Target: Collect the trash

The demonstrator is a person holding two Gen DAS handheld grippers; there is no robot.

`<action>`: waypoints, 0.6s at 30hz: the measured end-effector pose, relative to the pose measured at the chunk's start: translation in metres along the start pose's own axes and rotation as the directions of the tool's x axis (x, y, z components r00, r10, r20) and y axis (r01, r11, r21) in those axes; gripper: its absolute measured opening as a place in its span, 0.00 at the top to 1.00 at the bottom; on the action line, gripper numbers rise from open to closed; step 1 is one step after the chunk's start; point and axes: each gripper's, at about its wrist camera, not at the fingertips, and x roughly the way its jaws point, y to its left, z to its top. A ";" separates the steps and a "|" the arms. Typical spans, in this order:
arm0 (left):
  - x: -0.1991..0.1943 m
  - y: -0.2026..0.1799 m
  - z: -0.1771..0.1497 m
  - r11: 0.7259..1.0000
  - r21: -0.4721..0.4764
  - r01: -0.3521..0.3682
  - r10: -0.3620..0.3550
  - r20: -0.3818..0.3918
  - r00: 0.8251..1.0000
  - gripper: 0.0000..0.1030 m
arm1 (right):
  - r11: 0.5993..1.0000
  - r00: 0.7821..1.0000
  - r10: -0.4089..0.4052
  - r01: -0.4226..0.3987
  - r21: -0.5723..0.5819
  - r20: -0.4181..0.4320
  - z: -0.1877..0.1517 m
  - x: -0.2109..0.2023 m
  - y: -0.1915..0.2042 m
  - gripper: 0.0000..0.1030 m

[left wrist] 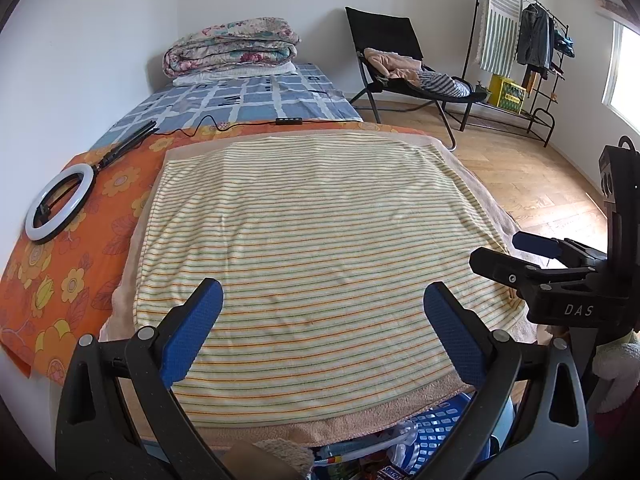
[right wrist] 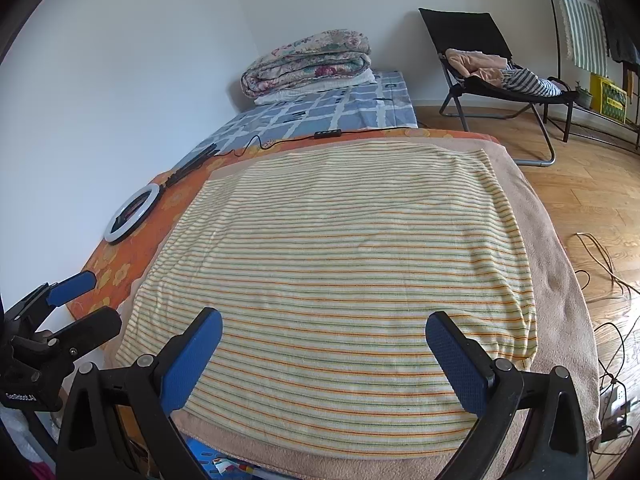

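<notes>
Left wrist view: left hand-held gripper (left wrist: 323, 320) held above a striped towel (left wrist: 320, 248), blue pads (left wrist: 192, 332) spread wide apart, nothing between them. Towel laid flat over a peach blanket (left wrist: 360, 424) on a bed (left wrist: 256, 100); orange floral sheet (left wrist: 72, 272) to the left, blue checked sheet farther back. Ring light (left wrist: 59, 202) flat on the orange sheet near the wall, its cable and inline remote (left wrist: 289, 121) across the bed. Folded floral quilt (left wrist: 232, 46) at the far end. Blue basket (left wrist: 440, 436) below the near edge of the bed, with wrappers and other trash (left wrist: 384, 464) inside, only partly visible. Right hand-held gripper (left wrist: 508, 252) at the right edge, jaws parted, empty. Black folding chair (left wrist: 400, 60) with clothes on the wooden floor; clothes rack (left wrist: 528, 40) beyond it. Right wrist view: right hand-held gripper (right wrist: 324, 334) over the same striped towel (right wrist: 340, 260), pads (right wrist: 456, 364) wide apart, empty. Left hand-held gripper (right wrist: 84, 300) at the lower left, jaws parted. Blue basket (right wrist: 208, 460) just visible under the blanket's near edge, scraps of trash (right wrist: 228, 466) in it. Ring light (right wrist: 132, 218), quilt (right wrist: 308, 62) and chair (right wrist: 492, 64) in the same arrangement. Loose cables (right wrist: 608, 280) on the floor to the right of the bed.
</notes>
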 end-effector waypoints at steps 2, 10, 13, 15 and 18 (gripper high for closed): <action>0.000 0.000 0.000 1.000 -0.001 0.001 -0.001 0.000 1.000 0.01 | 1.000 1.000 -0.002 0.002 -0.007 0.001 -0.001 0.000 0.002 0.00; 0.000 0.000 0.000 1.000 0.001 -0.002 0.002 -0.001 1.000 0.01 | 1.000 1.000 -0.005 0.005 -0.018 0.003 -0.002 -0.001 0.005 0.00; 0.002 0.001 -0.002 1.000 0.000 0.000 0.000 -0.007 1.000 0.01 | 1.000 1.000 -0.004 0.004 -0.017 0.002 -0.002 0.000 0.005 0.00; 0.003 0.003 -0.004 1.000 -0.002 -0.001 0.001 -0.014 1.000 0.01 | 1.000 1.000 -0.006 0.006 -0.017 0.002 -0.002 0.000 0.005 0.00; 0.004 0.005 -0.005 1.000 -0.003 0.001 -0.001 -0.022 1.000 0.01 | 1.000 1.000 -0.007 0.007 -0.020 -0.001 -0.002 0.001 0.005 0.00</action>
